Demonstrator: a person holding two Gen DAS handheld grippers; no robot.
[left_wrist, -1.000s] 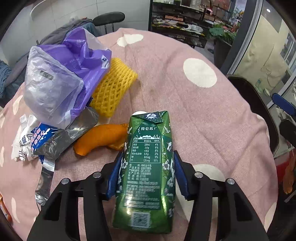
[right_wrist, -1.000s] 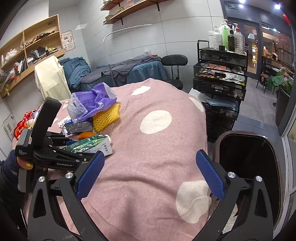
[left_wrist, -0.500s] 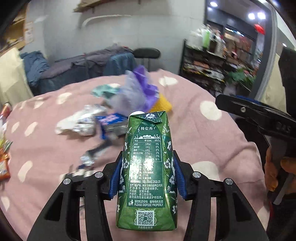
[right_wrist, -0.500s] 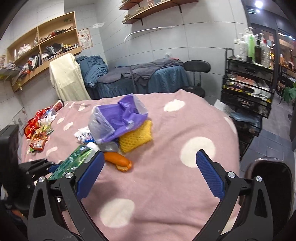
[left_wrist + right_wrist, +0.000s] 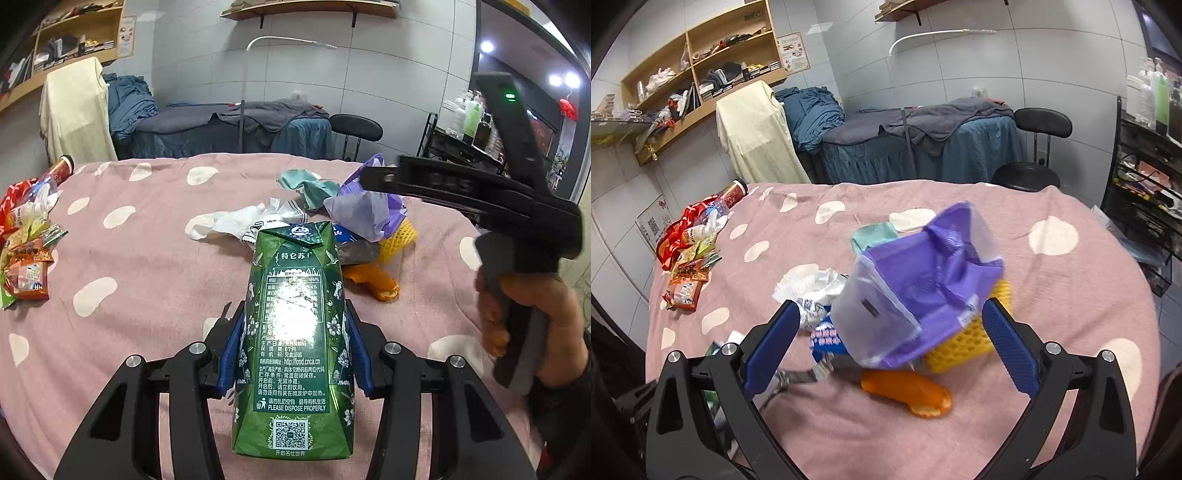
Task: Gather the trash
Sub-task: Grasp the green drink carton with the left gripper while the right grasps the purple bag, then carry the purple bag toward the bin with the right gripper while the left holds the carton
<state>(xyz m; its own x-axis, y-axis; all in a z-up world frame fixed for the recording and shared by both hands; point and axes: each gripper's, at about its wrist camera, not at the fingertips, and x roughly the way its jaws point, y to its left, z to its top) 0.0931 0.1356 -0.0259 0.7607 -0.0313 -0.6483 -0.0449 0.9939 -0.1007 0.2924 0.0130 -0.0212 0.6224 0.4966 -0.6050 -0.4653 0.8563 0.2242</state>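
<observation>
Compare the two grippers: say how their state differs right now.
The left gripper is shut on the green milk carton; the right gripper is open and holds nothing. The left carries its load above the cloth; the right frames the purple bag. Both have blue pads.

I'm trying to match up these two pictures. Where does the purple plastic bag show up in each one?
Left wrist view: the purple bag sits right of centre on the table, behind the held green carton.
Right wrist view: the purple bag fills the centre, between the open right gripper fingers.
Shared landmark: the yellow foam net tucked under the bag.
</observation>
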